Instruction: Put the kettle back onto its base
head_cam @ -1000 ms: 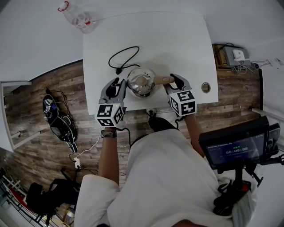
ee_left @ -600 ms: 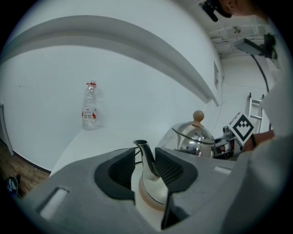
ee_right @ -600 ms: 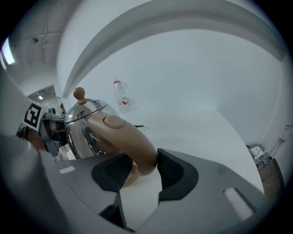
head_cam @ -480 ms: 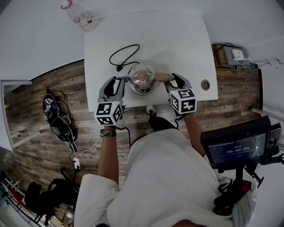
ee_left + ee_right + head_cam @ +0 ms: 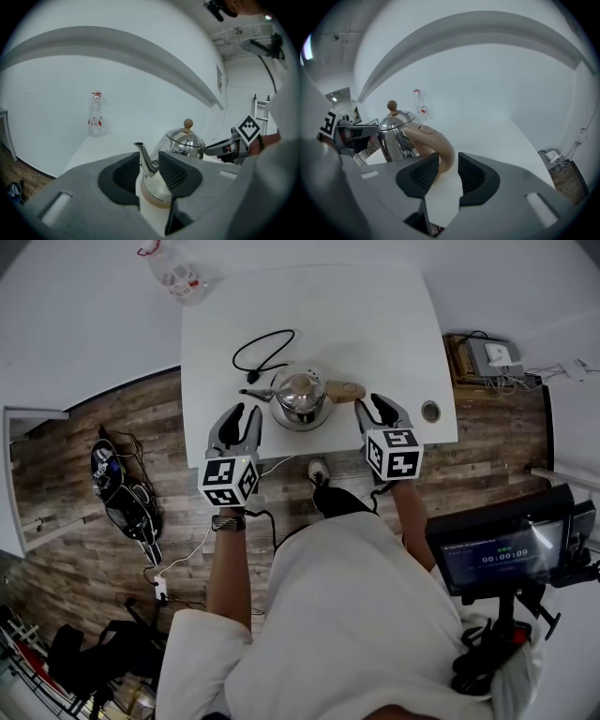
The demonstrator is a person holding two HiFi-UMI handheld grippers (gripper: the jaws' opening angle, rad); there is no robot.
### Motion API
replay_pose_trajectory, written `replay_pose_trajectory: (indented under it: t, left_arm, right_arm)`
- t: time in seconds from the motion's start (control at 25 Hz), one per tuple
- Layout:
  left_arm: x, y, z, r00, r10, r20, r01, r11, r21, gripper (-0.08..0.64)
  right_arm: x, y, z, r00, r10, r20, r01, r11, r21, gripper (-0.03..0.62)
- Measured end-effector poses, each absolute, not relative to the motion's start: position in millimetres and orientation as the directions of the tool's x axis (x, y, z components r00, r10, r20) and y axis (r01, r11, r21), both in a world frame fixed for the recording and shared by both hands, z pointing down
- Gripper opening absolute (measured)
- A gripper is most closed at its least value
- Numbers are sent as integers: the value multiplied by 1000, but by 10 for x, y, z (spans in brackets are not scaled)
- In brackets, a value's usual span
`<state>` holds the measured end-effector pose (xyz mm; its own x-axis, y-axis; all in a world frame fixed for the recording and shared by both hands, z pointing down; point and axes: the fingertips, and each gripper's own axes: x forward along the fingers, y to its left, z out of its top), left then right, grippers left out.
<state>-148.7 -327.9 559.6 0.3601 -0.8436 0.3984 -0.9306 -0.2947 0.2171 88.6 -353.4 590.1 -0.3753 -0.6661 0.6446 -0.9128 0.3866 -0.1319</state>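
And there it was: the polished steel kettle with the round wooden lid knob point(image 5: 300, 397) sat squarely on its pale beige round base point(image 5: 152, 202), near the front edge of the white rectangular table point(image 5: 375, 324). Neither tool had hold of it. The left gripper point(image 5: 245, 411) hovered just off the kettle's left side, its jaws wide apart and only just opened. Its own view looked straight through the gap at the thin curved steel spout point(image 5: 146, 161), which rose ahead of the dark ribbed pads with neither pad on it. Over on the other side, the right gripper point(image 5: 372, 404) was poised just beside the end of the smooth beige curved handle point(image 5: 345, 390). Its jaws had just been narrowing, yet they were plainly parted. The bend of the handle showed in the gap at their tips, bare table was visible beside it, and no pad pressed on it. From above, both grippers flanked the kettle, each a little nearer the person than the kettle itself. Behind the kettle a thin black power cord point(image 5: 265, 351) lay in a loose loop on the tabletop, with its plug end close to the spout. A clear plastic bottle with a red label point(image 5: 173, 276) stood at the table's far left corner, well apart from everything else. A small round hole point(image 5: 430, 412) marked the table's front right corner, and brown wood-plank flooring point(image 5: 84, 512) showed beyond the front edge.
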Motion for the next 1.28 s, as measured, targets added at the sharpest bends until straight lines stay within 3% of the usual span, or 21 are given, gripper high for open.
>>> replay_pose_trajectory:
  t: [0.2, 0.48, 0.64, 1.28]
  left_arm:
    - [-1448, -3315, 5539, 372, -839, 397, -926, -304, 225, 126]
    - [-1367, -3356, 5432, 390, -833, 393, -920, -333, 208, 52]
    - [-1361, -2904, 5005, 390, -857, 335, -920, -352, 171, 6]
    - [-1345, -1398, 3827, 426, -895, 130, -903, -430, -1, 6]
  right_arm:
    - [925, -3581, 5765, -360, -701, 616, -922, 367, -121, 65]
    - [960, -3616, 5617, -345, -729, 591, -930, 350, -113, 6]
    - [946, -3174, 5166, -351, -764, 541, -926, 370, -78, 5]
    - [523, -1675, 3835, -434, -854, 286, -891, 455, 6, 3]
